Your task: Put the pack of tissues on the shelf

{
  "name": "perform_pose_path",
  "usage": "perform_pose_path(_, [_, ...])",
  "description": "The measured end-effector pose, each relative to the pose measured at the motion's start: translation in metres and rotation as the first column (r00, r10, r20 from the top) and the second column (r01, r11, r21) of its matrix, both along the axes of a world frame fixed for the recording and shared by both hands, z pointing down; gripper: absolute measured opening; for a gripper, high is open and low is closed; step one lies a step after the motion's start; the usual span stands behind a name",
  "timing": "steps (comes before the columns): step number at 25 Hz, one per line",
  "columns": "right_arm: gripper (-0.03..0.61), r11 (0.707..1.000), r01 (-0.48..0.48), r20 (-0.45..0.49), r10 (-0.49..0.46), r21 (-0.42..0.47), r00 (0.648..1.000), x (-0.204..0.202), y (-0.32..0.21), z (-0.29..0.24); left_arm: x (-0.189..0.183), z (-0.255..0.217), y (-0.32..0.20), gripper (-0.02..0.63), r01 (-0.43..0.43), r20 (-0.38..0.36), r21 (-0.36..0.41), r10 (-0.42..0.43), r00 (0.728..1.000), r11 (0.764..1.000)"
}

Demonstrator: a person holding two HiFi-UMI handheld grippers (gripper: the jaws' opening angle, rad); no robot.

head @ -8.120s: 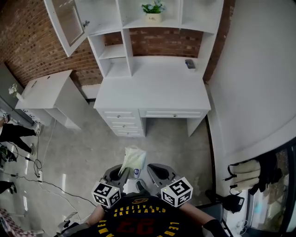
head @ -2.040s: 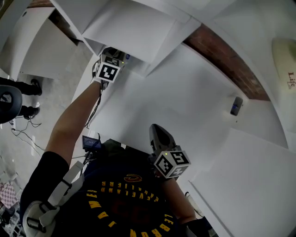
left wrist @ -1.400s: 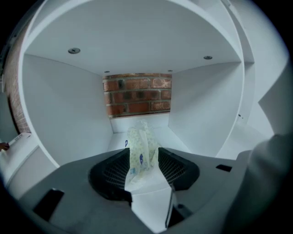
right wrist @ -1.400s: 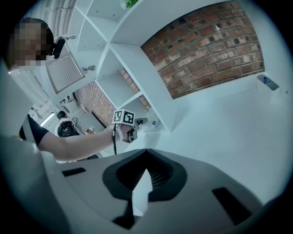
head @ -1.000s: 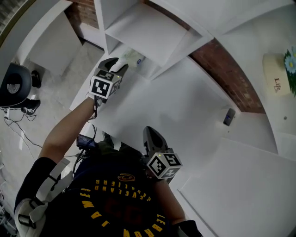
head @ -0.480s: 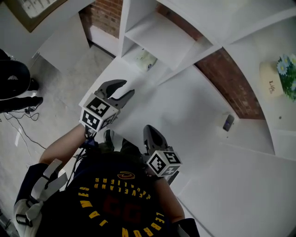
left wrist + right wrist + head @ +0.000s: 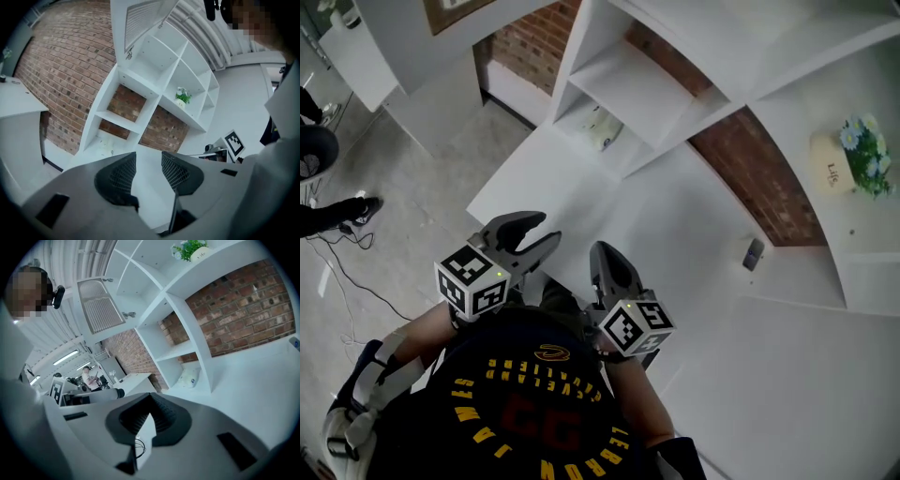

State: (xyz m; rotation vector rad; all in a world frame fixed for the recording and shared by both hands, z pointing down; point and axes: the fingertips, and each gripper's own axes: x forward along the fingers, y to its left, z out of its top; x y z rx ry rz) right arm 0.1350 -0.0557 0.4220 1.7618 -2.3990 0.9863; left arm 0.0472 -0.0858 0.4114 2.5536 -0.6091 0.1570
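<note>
The pack of tissues (image 7: 602,127) lies in the lowest cubby of the white shelf unit (image 7: 649,89), at the back left of the desk (image 7: 675,216). It also shows small in the left gripper view (image 7: 105,142) and the right gripper view (image 7: 190,377). My left gripper (image 7: 547,229) (image 7: 147,159) hovers over the desk's near edge, well short of the pack, open and holding nothing. My right gripper (image 7: 602,249) (image 7: 150,400) sits beside it, close to my body, its jaws shut together on nothing.
A potted plant (image 7: 859,150) stands on a higher shelf at the right. A small dark device (image 7: 753,253) lies on the desk near the brick wall. A cabinet door (image 7: 145,21) hangs open above the shelves. A person's shoe (image 7: 342,211) shows on the floor at the left.
My left gripper has let go of the tissue pack in the bottom cubby and drawn back toward my body, open. The right gripper has stayed where it was.
</note>
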Motion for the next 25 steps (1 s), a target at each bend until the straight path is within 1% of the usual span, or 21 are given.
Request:
perform_pose_path(3, [-0.008, 0.998, 0.032, 0.002, -0.032, 0.062, 0.999, -0.015, -0.003, -0.028, -0.009, -0.024, 0.009, 0.173, 0.030, -0.067, 0.007, -0.030, 0.997, 1.000])
perform_pose_path(6, [-0.008, 0.991, 0.042, -0.002, -0.042, 0.124, 0.999, -0.028, -0.005, -0.059, -0.017, -0.042, 0.018, 0.169, 0.043, -0.093, 0.067, -0.036, 0.995, 0.997])
perform_pose_path(7, [-0.008, 0.988, 0.037, -0.009, -0.036, 0.151, 0.999, -0.031, -0.005, -0.069, -0.019, -0.046, 0.021, 0.146, 0.040, -0.088, 0.096, -0.032, 0.996, 0.995])
perform_pose_path(9, [-0.008, 0.976, 0.028, -0.035, -0.021, 0.216, 0.999, -0.036, -0.003, -0.091, -0.022, -0.051, 0.028, 0.071, 0.037, -0.078, 0.144, -0.026, 0.997, 0.989])
perform_pose_path(12, [-0.008, 0.954, 0.040, -0.093, -0.013, 0.296, 0.996, -0.046, 0.002, -0.110, -0.026, -0.058, 0.035, 0.004, 0.046, -0.090, 0.179, -0.031, 0.995, 0.983])
perform_pose_path(14, [-0.008, 0.951, 0.059, -0.127, -0.021, 0.303, 0.992, -0.052, 0.005, -0.108, -0.025, -0.060, 0.040, 0.003, 0.034, -0.094, 0.188, -0.016, 0.995, 0.982])
perform_pose_path(20, [-0.008, 0.963, 0.071, -0.161, -0.029, 0.258, 0.986, -0.050, 0.006, -0.091, -0.014, -0.058, 0.044, 0.003, -0.007, -0.089, 0.200, 0.026, 0.996, 0.980])
perform_pose_path(25, [-0.008, 0.971, 0.088, -0.217, -0.038, 0.224, 0.975, -0.048, 0.005, -0.082, -0.009, -0.055, 0.040, 0.003, 0.000, -0.108, 0.191, 0.021, 0.994, 0.982])
